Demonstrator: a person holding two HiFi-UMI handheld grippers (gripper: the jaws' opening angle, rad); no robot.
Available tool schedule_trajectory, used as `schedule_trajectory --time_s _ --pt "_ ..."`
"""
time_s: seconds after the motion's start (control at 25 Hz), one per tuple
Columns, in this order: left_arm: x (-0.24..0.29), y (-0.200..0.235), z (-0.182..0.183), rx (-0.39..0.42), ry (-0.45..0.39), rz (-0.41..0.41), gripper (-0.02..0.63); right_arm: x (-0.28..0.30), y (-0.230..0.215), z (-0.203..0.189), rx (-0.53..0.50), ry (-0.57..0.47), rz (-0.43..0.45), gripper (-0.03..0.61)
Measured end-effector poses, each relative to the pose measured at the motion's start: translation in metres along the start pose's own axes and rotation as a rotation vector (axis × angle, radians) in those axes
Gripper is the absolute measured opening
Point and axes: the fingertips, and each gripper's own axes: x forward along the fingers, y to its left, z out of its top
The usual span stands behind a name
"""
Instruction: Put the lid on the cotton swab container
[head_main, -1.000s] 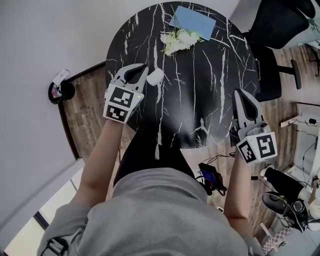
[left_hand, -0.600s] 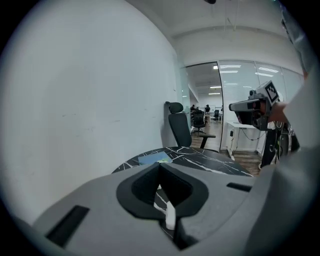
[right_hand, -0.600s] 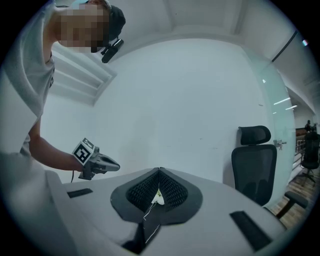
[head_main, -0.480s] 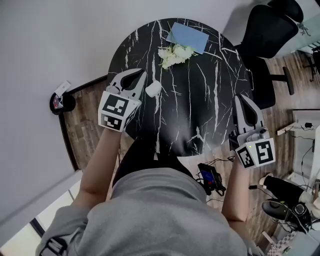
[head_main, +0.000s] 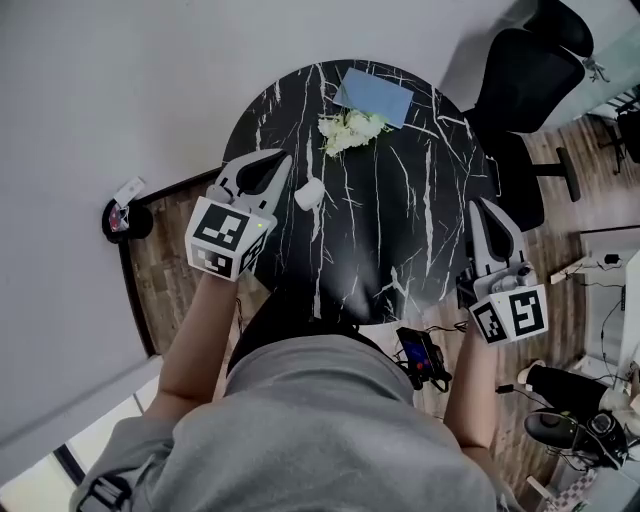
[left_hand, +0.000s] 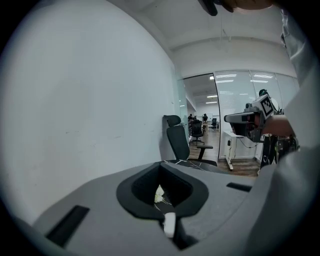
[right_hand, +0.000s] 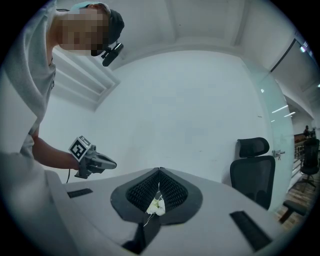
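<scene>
A small white cylindrical container (head_main: 308, 193) stands on the round black marble table (head_main: 400, 230), near its left edge. A white fluffy bunch (head_main: 350, 128) and a flat blue rectangle (head_main: 372, 95) lie at the table's far side. My left gripper (head_main: 286, 158) hovers just left of the container, shut and empty. In the left gripper view the container (left_hand: 169, 223) and the bunch (left_hand: 159, 194) show through the gap behind the closed tips (left_hand: 161, 165). My right gripper (head_main: 476, 205) hangs over the table's right edge, jaws together with nothing in them. The right gripper view shows the bunch (right_hand: 156, 206).
A black office chair (head_main: 520, 90) stands past the table's far right. A white wall runs along the left, with a small dark object (head_main: 118, 215) on the floor beside it. Cables and desk legs lie on the wooden floor at the right.
Both grippers have risen above the table, the left more than the right. The container, bunch and blue rectangle stay where they were on the table.
</scene>
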Motion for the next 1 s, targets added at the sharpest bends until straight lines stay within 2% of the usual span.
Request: schedule_trajectory --time_s 0.36,0.68,1.0 --pt "-0.021 0.008 0.021 -0.047 -0.062 -0.008 0.006 0.001 0.008 0.018 -0.036 -0.049 0.003 0.025" --pt "-0.025 0.008 0.031 -0.001 -0.07 0.002 0.006 0.0 0.007 0.03 -0.07 -0.084 -0.02 0.025" --pt "-0.025 0.011 0.032 -0.002 -0.076 0.002 0.006 0.002 0.008 0.034 -0.076 -0.097 -0.031 0.025"
